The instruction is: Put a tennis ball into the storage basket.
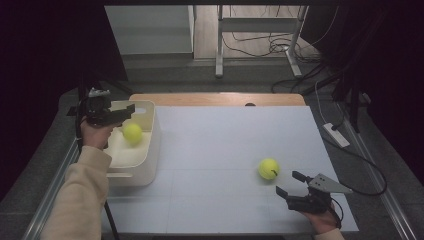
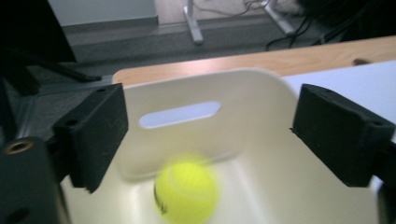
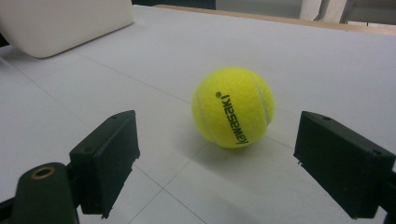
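Over bin (image 1: 150, 150): left hand-held gripper (image 1: 131, 111) wide, ball (image 1: 132, 133) below; right hand-held gripper (image 1: 291, 184) wide

My left claw (image 1: 131, 111) hangs over the bin (image 1: 150, 150), which sits at the left edge of the table (image 1: 225, 140). One ball (image 1: 132, 133) lies in the bin, below and between that claw's spread jaws, touching neither. A second ball (image 1: 268, 168) rests on the table well to the right of the bin, toward the near edge. My right claw (image 1: 290, 184) sits just behind and right of it, jaws apart, the ball ahead of them, untouched.
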Action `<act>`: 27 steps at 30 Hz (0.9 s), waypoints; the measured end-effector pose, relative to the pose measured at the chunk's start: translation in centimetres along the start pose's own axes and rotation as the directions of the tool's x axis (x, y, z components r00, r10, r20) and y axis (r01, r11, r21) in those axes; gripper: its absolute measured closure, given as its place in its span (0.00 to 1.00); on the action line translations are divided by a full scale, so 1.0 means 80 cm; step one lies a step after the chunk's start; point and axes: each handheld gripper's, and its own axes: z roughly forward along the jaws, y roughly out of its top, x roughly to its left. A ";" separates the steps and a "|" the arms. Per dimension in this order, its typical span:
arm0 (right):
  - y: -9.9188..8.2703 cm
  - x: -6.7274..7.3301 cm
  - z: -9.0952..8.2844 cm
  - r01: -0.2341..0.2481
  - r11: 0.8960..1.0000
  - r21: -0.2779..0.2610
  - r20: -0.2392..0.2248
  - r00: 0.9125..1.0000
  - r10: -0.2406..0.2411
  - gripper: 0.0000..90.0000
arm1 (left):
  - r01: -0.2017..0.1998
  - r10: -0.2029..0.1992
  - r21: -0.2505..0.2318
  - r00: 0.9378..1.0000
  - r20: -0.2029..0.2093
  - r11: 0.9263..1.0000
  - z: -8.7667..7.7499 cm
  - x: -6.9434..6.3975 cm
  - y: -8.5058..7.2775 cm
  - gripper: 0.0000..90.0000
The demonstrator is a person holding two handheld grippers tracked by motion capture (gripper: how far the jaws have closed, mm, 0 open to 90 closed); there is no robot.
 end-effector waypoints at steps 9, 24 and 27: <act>0.000 0.000 0.001 -0.002 1.000 -0.001 0.001 1.000 0.002 0.15 | -0.025 0.028 -0.026 0.994 0.110 0.999 -0.017 -0.015 -0.002 0.11; 0.003 -0.002 0.005 -0.012 1.000 -0.008 -0.004 1.000 0.012 0.15 | -0.107 0.134 -0.113 0.954 0.268 0.988 -0.048 -0.062 -0.006 0.12; 0.003 -0.002 0.005 -0.017 1.000 -0.008 -0.005 1.000 0.017 0.15 | -0.113 0.143 -0.118 0.948 0.285 0.986 -0.049 -0.068 -0.007 0.12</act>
